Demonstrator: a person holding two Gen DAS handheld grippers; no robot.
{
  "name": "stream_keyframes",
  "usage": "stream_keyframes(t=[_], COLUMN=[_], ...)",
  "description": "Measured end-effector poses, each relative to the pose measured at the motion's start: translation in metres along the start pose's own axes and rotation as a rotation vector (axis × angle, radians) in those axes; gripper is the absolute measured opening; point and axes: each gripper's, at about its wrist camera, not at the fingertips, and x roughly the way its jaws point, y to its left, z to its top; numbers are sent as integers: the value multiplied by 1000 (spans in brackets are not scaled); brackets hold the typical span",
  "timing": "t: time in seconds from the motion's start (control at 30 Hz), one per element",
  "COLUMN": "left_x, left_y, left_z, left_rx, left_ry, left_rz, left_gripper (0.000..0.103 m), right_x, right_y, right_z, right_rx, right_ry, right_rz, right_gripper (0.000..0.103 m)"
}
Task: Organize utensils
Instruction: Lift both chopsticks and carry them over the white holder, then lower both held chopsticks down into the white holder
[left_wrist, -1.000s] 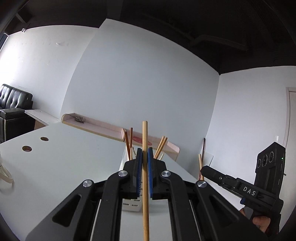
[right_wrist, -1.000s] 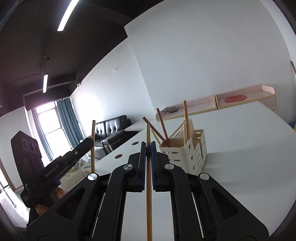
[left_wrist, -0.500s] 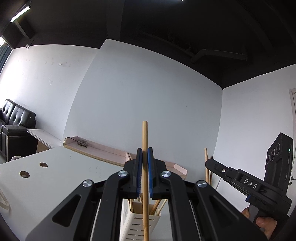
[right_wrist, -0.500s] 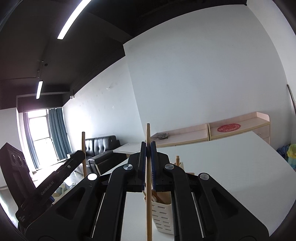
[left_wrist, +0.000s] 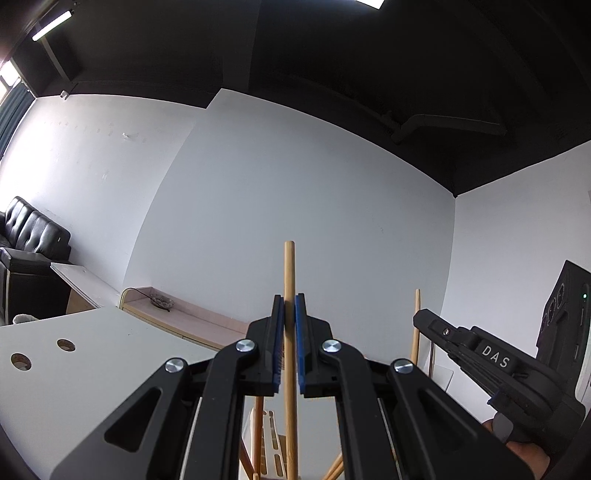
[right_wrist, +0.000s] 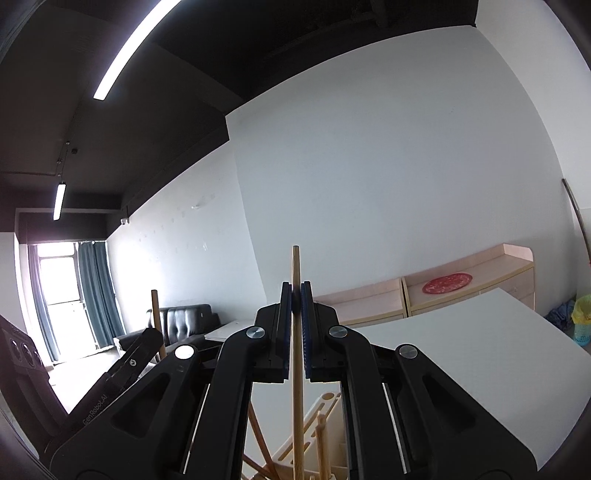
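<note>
The left hand-held gripper (left_wrist: 290, 332) is clenched on an upright light chopstick (left_wrist: 290, 369) above the cream utensil holder (left_wrist: 271, 443) at 6 o'clock, over the white worktop (left_wrist: 92, 369). In the right view, the right hand-held gripper (right_wrist: 295, 325) grasps another vertical chopstick (right_wrist: 296, 369), the holder (right_wrist: 321, 424) at 6 o'clock.

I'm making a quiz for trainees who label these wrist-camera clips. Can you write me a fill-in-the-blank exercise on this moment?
1. Each hand-held gripper is shut on one wooden ____.
2. The left hand-held gripper holds its stick ____, not level.
3. Below the right hand-held gripper stands a cream slotted ____ with more sticks in it.
4. On the far pink cabinet lies a round ____ mat.

Missing words: chopstick; upright; holder; red
</note>
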Motion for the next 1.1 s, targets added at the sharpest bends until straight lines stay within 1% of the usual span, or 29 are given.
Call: stream_keyframes(t=[0.2,0.33,0.4,0.47,0.53,0.6,0.73,0.87,0.93,1.1], left_x=[16,16,18,21,18,18,22,20,18,17], left_y=[4,-1,-6,-10,-9,-10,-15,-23,-27,-26], left_z=[5,3,-2,-8,-15,-20,-27,-32,-35,-36], left_rx=[-18,7,26,48,35,46,93,147,178,189], left_ry=[-33,-92,-104,-110,-136,-139,-107,-77,-67,-9], left_rz=[11,27,41,70,80,84,62,27,29,10], left_gripper=[6,6,6,6,6,6,6,6,6,6], right_x=[19,16,18,16,16,15,9,8,8,0], right_y=[-12,-16,-16,-12,-12,-12,-4,4,9,10], right_z=[1,-4,-8,-15,-22,-29,-37,-41,-44,-51], right_rx=[62,96,91,73,60,40,-20,-62,-84,-108], right_ry=[-15,-62,-77,-90,-116,-138,-158,-132,-131,-139], right_rz=[40,55,59,60,49,42,39,49,47,41], right_gripper=[4,4,4,4,4,4,4,4,4,4])
